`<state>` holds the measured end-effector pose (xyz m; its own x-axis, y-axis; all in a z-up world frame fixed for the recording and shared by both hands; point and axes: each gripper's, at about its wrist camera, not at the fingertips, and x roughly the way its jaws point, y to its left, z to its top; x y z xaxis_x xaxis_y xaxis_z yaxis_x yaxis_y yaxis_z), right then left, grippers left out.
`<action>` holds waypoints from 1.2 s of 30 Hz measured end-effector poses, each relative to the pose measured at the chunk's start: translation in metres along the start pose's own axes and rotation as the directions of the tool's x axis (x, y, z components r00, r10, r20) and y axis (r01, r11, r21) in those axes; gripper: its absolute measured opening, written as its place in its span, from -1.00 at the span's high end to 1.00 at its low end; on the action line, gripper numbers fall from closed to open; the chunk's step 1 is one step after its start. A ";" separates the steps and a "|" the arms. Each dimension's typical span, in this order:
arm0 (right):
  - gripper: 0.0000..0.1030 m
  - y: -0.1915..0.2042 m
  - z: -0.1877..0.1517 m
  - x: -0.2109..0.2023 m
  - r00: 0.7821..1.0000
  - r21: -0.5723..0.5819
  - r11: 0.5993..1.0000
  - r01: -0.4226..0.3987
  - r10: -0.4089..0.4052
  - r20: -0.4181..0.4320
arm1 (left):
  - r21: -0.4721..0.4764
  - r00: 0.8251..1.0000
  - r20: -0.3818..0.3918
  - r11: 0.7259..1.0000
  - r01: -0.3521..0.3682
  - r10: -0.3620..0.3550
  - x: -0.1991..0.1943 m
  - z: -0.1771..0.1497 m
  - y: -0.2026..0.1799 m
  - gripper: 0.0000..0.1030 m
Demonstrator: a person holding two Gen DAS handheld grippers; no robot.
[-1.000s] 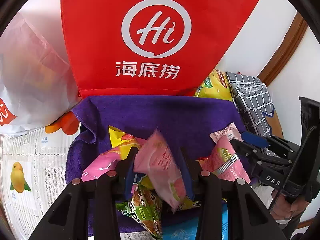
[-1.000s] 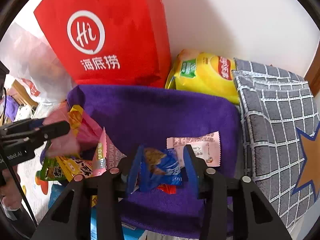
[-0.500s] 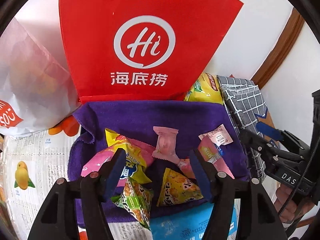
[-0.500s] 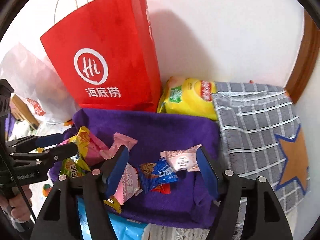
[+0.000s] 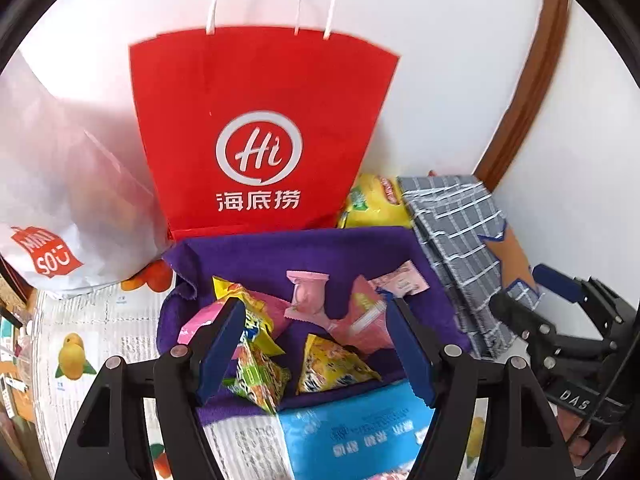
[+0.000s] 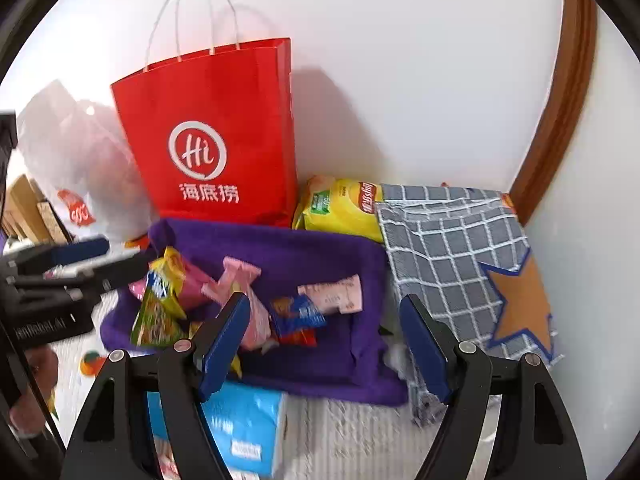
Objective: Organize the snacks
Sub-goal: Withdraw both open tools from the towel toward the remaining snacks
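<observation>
Several small snack packets lie on a purple cloth [image 5: 280, 252] [image 6: 304, 252]: a pink packet [image 5: 308, 296] [image 6: 236, 276], yellow triangular packets [image 5: 332, 364], a blue packet [image 6: 296, 312] and a pale pink sachet [image 5: 400, 280] [image 6: 332, 290]. My left gripper [image 5: 316, 344] is open and empty, held back above the front of the cloth. My right gripper [image 6: 328, 344] is open and empty, above the cloth's right front. Each gripper shows at the edge of the other's view.
A red paper bag [image 5: 260, 136] [image 6: 216, 136] stands against the white wall behind the cloth. A white plastic bag [image 5: 60, 184] is left of it. A yellow chip bag [image 6: 340, 208] and a grey checked cloth bag [image 6: 460, 248] lie at right. A blue tissue pack [image 5: 352, 432] lies in front.
Both grippers opened, dropping the pink packet and the blue packet onto the purple cloth, then pulled back and up, so more of the scene shows.
</observation>
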<state>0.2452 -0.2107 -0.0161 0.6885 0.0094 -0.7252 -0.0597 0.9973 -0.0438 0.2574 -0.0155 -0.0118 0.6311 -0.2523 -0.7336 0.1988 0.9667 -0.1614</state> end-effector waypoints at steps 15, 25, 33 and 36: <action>-0.49 0.020 -0.074 -0.064 0.995 0.003 0.999 -0.054 0.053 0.090 | -0.008 0.997 0.065 0.999 -0.045 0.046 -0.071 -0.073 0.004 -0.38; -0.58 0.021 -0.111 -0.069 0.985 0.082 0.982 -0.171 0.167 0.052 | -0.064 0.995 0.063 0.995 -0.074 0.078 -0.088 -0.124 0.024 -0.38; -0.43 0.023 -0.145 -0.040 0.982 0.102 0.978 -0.182 0.186 -0.025 | -0.126 0.995 0.019 0.988 -0.093 0.096 -0.076 -0.161 0.049 -0.38; -0.27 0.030 -0.155 -0.028 0.974 0.082 0.973 -0.214 0.219 -0.058 | -0.140 0.995 0.004 0.986 -0.096 0.097 -0.070 -0.168 0.054 -0.38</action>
<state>0.1122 -0.1925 -0.1040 0.6152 0.2235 -0.7560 -0.1462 0.9747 0.1692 0.0984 0.0622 -0.0800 0.6503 -0.1573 -0.7432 0.0308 0.9830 -0.1811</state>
